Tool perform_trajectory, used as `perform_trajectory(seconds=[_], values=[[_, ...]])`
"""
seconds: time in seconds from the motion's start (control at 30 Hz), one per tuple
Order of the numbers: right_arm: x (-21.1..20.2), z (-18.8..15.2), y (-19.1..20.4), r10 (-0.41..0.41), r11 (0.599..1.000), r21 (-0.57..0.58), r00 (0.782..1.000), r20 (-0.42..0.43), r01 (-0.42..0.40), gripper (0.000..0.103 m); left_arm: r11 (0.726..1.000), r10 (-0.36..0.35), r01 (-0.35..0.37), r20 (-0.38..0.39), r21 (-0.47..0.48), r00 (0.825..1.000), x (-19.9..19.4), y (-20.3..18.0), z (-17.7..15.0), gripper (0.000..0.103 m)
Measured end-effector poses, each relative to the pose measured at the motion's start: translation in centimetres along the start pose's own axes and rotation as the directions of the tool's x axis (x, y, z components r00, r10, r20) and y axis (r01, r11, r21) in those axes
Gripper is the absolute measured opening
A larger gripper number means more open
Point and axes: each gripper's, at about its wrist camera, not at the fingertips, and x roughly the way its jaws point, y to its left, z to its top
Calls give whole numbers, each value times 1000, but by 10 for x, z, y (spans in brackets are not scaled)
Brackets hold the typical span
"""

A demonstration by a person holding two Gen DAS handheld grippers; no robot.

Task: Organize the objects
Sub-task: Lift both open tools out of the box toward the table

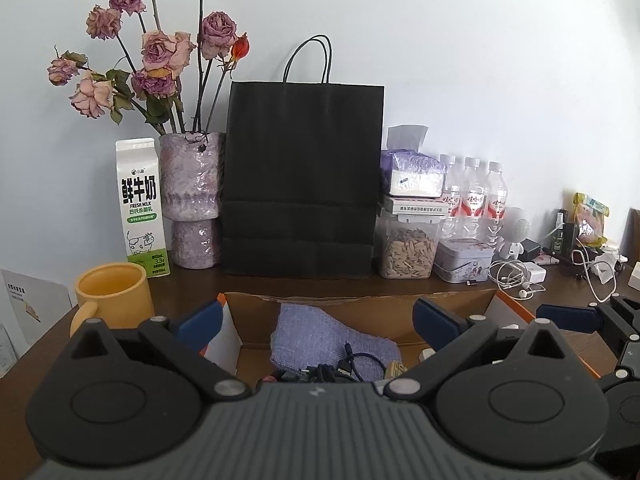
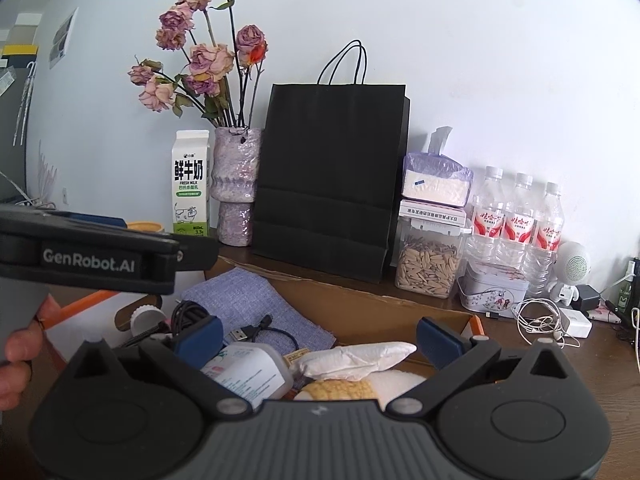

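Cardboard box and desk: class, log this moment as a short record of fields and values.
box: open cardboard box at the desk's near edge
inside: lilac cloth, black cables, white bottle, white packet
behind: black paper bag, milk carton, yellow mug
left gripper: open, empty
right gripper: open, empty

At the bottom centre of the left wrist view an open cardboard box [image 1: 360, 308] sits on the counter [image 1: 560, 300], with a cloth [image 1: 320, 336] and a cable [image 1: 344, 364] lying in it. Left of the box stands a mug [image 1: 114, 294]. Behind it, along the wall from left to right, come a milk carton [image 1: 140, 208], a vase [image 1: 194, 200] holding dried roses [image 1: 160, 52], a paper bag [image 1: 302, 176], a seed jar [image 1: 408, 250] with a tissue pack [image 1: 416, 172] stacked above it, and three bottles [image 1: 474, 196]. A tin [image 1: 462, 260] sits before the bottles, and earphones [image 1: 516, 280] lie to its right.
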Motion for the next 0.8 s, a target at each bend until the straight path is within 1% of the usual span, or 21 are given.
perform_trajectory(seconds=[0.13, 0.3, 0.47, 0.6, 0.8], values=[[-13, -6, 3, -7, 1000, 5, 1000, 6, 7, 103, 1000, 5, -5, 13, -8, 1000, -13, 1, -4, 103], [-34, -12, 8, -12, 1000, 5, 1000, 17, 12, 103, 1000, 2, -2, 19, 10, 1000, -31, -5, -15, 103], [-56, -19, 11, -19, 1000, 11, 1000, 24, 19, 103, 1000, 3, -3, 21, -13, 1000, -54, -5, -23, 103], [-74, -29, 12, -27, 999, 28, 999, 22, 27, 103, 999, 8, -8, 13, -31, 1000, -68, -3, -35, 103], [-99, -55, 18, -42, 999, 8, 999, 2, 42, 103, 999, 23, -24, -34, -22, 999, -82, 1, -59, 103]])
